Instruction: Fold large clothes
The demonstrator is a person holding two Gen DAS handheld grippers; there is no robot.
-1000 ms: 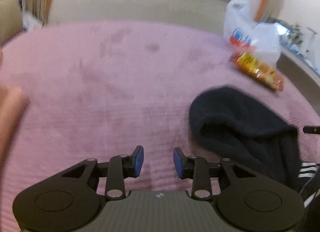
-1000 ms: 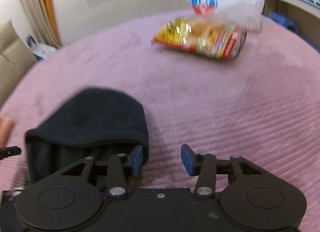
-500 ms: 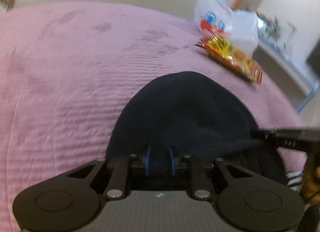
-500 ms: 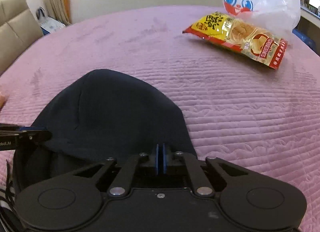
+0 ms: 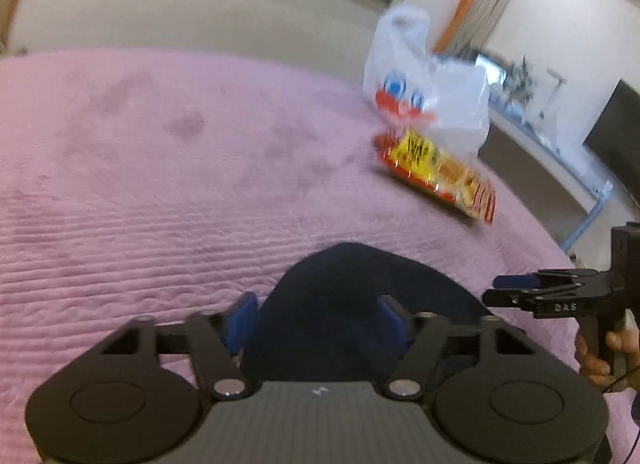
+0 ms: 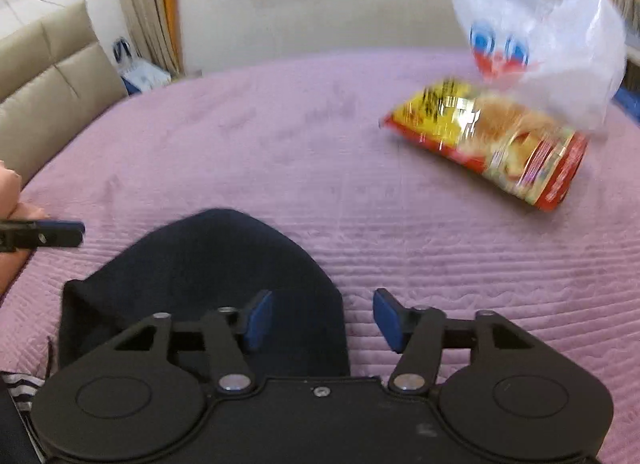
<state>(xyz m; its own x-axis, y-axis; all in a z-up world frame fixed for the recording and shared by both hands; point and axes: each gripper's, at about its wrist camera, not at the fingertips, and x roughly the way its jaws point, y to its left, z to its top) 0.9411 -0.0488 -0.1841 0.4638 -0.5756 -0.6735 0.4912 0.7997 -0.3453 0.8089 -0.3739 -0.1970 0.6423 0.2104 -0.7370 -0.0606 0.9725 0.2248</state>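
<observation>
A dark navy hood of a garment lies flat on the pink quilted bedspread. My left gripper hovers over the hood's near part, its jaws opening; the cloth lies between them, and the blue pads do not press it. My right gripper is also opening, one pad over the hood and one over bare bedspread beside its right edge. Each gripper shows in the other's view: the right gripper at the right, the left gripper at the left. A striped part of the garment peeks out bottom left.
A red and yellow snack packet lies on the bedspread beyond the hood to the right, with a white plastic bag behind it. A beige padded headboard stands at the far left. A dark screen is off the bed's right side.
A second ago both grippers stood open beside the puffed-up hood. Half a second ago both were shut at its near edge. Now both have opened and the hood lies flat.
</observation>
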